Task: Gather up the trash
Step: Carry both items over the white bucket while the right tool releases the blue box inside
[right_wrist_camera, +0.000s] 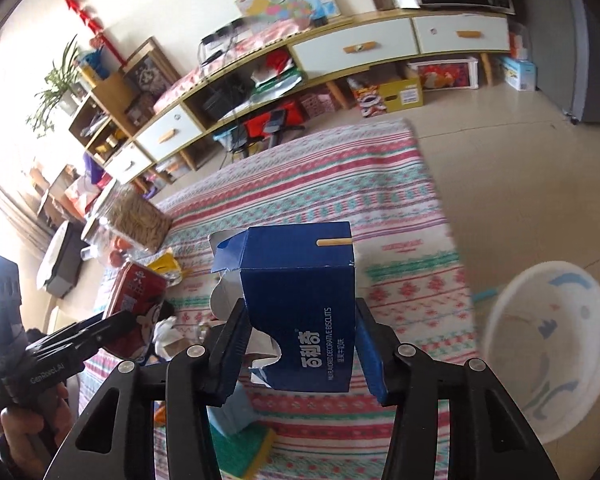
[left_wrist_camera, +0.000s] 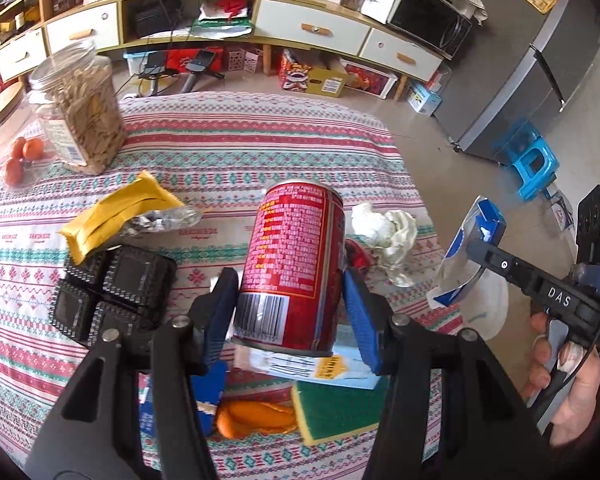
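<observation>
I'm gripping the red drink can in my left gripper, pads squeezing both its sides, lifting it over the patterned tablecloth near the right edge. My right gripper is pinching the blue biscuit box, hanging beside the white basin. Crumpled tissue is lying just behind the can.

A long low cabinet with white drawers and wooden handles runs along the far cream wall. A microwave sits on its right end, near a grey fridge. The floor is pale tile, with a blue stool by the fridge. Bright daylight floods in from the left past a potted plant.
</observation>
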`<state>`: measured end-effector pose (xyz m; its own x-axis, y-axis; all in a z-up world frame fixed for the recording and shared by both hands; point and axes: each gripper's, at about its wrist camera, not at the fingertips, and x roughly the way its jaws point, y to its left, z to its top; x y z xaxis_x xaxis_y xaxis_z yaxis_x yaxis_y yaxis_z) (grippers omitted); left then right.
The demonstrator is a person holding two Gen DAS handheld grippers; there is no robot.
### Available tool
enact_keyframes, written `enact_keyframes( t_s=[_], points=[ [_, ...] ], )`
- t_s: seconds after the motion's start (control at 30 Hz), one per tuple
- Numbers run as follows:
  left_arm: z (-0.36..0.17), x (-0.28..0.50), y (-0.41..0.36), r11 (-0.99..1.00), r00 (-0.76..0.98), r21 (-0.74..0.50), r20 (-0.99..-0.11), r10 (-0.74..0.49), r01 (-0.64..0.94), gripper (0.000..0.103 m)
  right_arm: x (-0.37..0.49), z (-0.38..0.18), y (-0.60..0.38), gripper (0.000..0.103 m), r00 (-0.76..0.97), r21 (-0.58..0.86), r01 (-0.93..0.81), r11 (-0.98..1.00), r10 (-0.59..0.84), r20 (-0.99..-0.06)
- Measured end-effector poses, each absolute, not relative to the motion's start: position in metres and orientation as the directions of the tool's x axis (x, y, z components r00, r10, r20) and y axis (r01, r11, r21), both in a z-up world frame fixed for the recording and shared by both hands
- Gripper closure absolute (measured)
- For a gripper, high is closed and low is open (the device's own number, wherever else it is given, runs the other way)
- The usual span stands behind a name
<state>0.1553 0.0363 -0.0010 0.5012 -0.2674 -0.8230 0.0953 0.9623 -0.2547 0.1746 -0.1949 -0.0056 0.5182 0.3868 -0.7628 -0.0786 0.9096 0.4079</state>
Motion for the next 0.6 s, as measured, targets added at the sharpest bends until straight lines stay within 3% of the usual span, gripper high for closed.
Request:
enact_keyframes(
  t_s=[0.6],
  points=[
    [-0.013, 0.147, -0.092, 0.916, 0.435, -0.269, -0.816, -0.381, 0.299, 0.048, 0.109, -0.034, -0.368, 0.052, 0.52, 0.36, 0.253, 0.898, 0.187, -0.833]
  ],
)
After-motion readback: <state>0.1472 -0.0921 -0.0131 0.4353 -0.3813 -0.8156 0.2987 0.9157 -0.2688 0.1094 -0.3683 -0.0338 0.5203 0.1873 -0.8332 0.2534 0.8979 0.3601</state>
